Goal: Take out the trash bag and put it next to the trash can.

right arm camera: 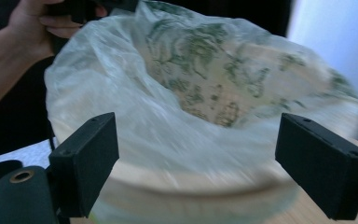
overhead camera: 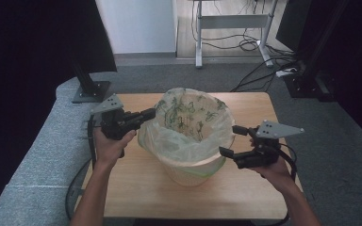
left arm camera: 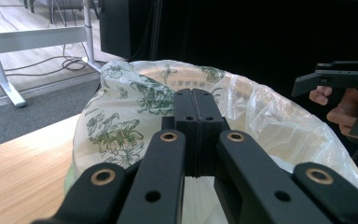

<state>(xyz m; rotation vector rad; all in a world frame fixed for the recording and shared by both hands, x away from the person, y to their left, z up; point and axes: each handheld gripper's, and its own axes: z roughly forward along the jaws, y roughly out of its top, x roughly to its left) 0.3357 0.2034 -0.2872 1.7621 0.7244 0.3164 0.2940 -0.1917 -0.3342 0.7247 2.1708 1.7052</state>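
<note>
Bag liner (overhead camera: 188, 123): I am pinching its rim in clenched left tool (overhead camera: 152, 113), right tool (overhead camera: 232, 140) released, risking tearing thin film.

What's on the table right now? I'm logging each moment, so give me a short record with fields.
surface: wooden table
main thing: bin lined with a clear leaf-printed bag, edge folded over the rim
left gripper: jaws shut at the bag's left edge; whether it pinches the film cannot be told
right gripper: jaws open, at the bin's right side, nothing between them
bin contents: none seen
</note>
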